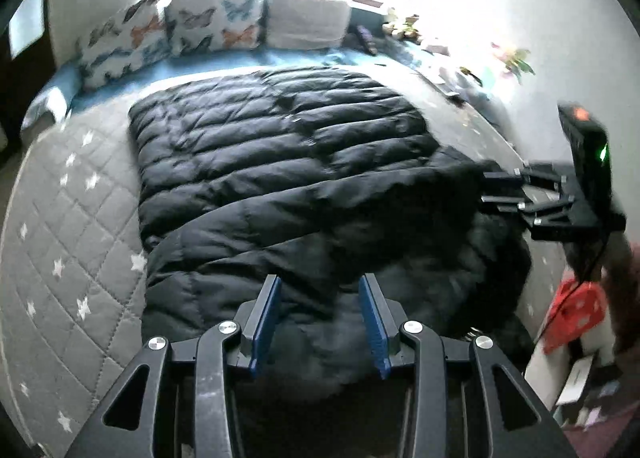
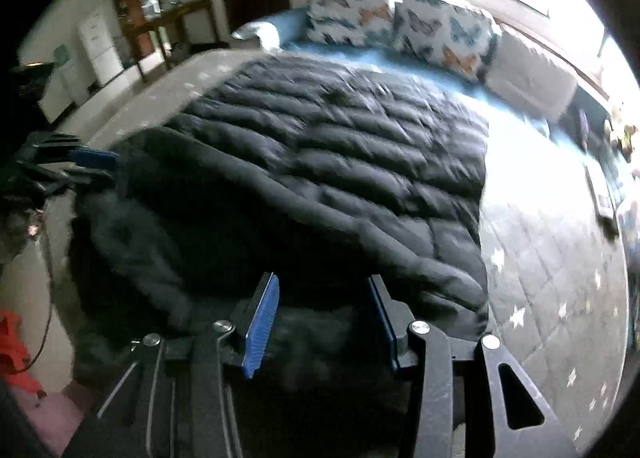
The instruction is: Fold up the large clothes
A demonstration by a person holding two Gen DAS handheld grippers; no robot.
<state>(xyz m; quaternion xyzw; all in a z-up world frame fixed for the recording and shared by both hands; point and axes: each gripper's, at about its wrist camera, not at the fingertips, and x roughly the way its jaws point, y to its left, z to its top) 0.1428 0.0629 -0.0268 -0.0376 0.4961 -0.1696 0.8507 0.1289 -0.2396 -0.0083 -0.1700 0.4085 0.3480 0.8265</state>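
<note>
A large black quilted puffer jacket (image 1: 280, 146) (image 2: 340, 146) lies spread on the bed, and its near part is raised and bunched toward me. My left gripper (image 1: 319, 282) has its blue pads on either side of a thick dark fold at the near edge, and the fabric fills the gap. My right gripper (image 2: 323, 278) is shut the same way on the near edge further right. The right gripper (image 1: 486, 188) also shows at the jacket's right side in the left wrist view. In the right wrist view the left gripper (image 2: 110, 166) shows at the jacket's left side.
The bed has a grey quilt with white stars (image 1: 72, 238) (image 2: 552, 258). Butterfly pillows (image 1: 216, 18) (image 2: 444, 30) and a white cushion (image 1: 308, 18) line the head under a bright window. Small clutter (image 1: 452, 74) sits along the wall side. A red item (image 1: 576, 310) lies off the bed's near corner.
</note>
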